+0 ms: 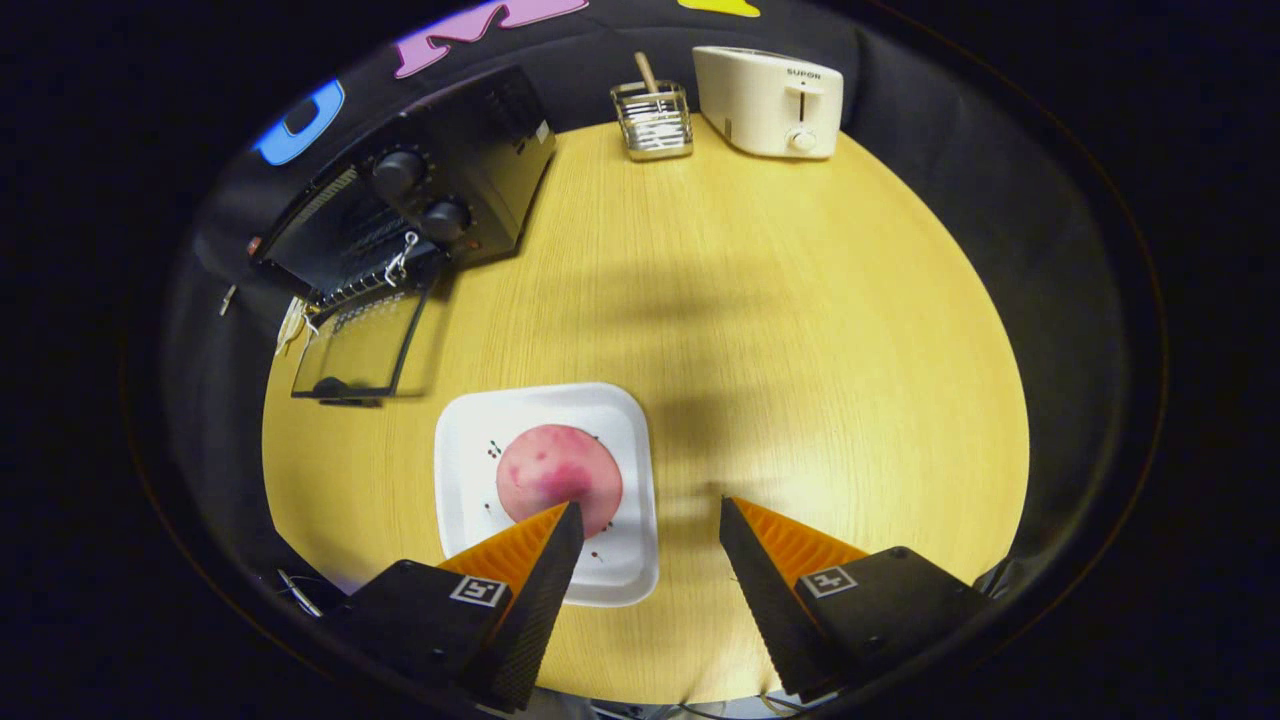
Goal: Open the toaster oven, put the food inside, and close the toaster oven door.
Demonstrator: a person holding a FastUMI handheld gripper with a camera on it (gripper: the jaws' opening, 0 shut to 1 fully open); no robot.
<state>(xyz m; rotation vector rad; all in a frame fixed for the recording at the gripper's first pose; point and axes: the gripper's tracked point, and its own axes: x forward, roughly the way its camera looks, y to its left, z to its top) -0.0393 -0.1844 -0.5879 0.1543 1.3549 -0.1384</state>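
Hovering: my claw wide, empty.
Oven: door open, 11 o'clock.
Next: grasp food on plate.

A pale yellow wood-grain table stretches ahead, lit brightly from above, with soft grey shadows lying across its middle. Black cloth hangs as the wall behind its far edge and drapes down around both sides. Far ahead, against that cloth, a cream pop-up toaster stands on the table, and just to its left sits a small wire rack holding a wooden stick.
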